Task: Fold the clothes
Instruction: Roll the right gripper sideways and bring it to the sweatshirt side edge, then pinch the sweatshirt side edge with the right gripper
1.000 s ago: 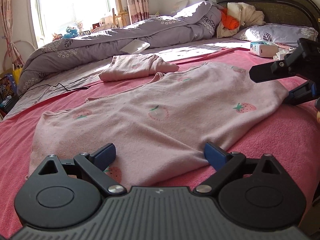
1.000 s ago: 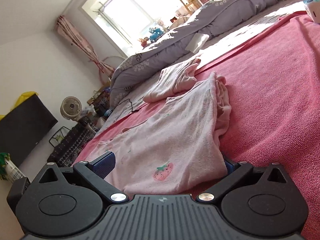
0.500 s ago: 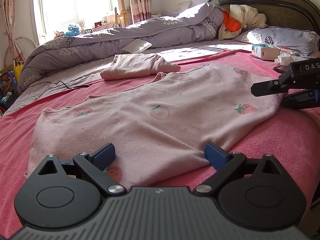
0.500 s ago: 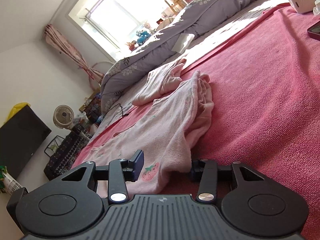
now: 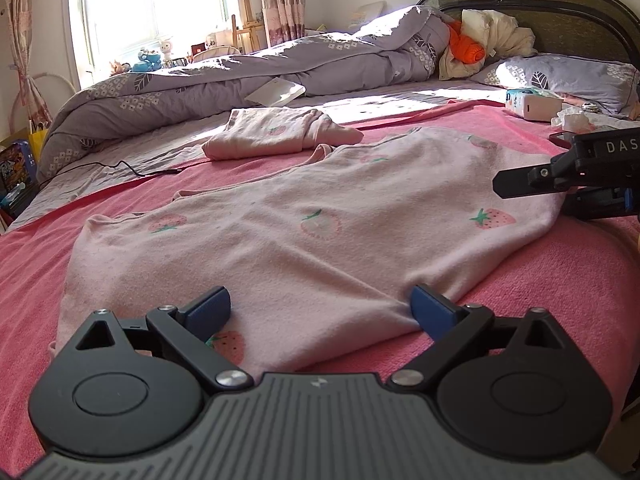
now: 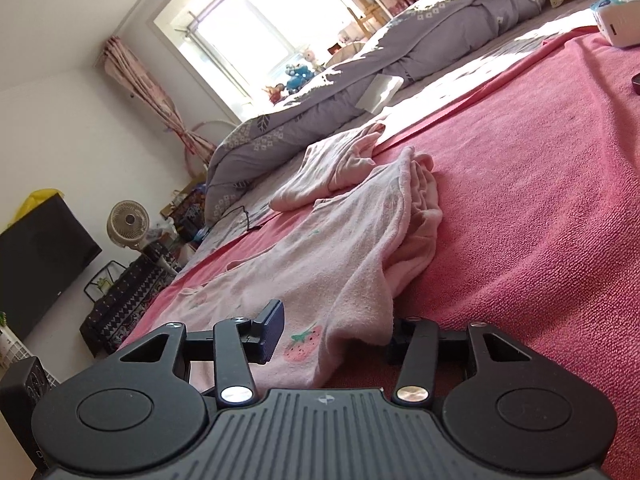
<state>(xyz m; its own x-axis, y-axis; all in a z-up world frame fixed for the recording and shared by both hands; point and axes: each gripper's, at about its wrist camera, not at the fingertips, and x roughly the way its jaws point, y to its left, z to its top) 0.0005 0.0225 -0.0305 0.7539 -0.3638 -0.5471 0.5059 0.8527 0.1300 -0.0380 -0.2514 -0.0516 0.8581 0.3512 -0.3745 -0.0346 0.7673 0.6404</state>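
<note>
The pink strawberry garment [image 5: 304, 236] lies spread flat on the pink bed cover [image 5: 540, 304], with its long side running from your left to your right. Its near hem is just in front of your left gripper [image 5: 322, 306], and the cloth sits between the 2 blue pads, which stand wide apart and do not press it. At the far right end, your right gripper [image 6: 334, 334] has its fingers partly closed around the corner of the garment; the cloth passes between them with a strawberry print just there, but you cannot tell if the pads really pinch it. In the left wrist view this gripper appears at the right edge, touching the end of the garment. Behind the garment lies 1 folded pink piece [image 5: 276, 134], apart from it. Further back are the grey flowered duvet [image 5: 224, 80], a pillow [image 5: 560, 76] and a tissue box [image 5: 532, 100] near the headboard [image 5: 560, 4]
</note>
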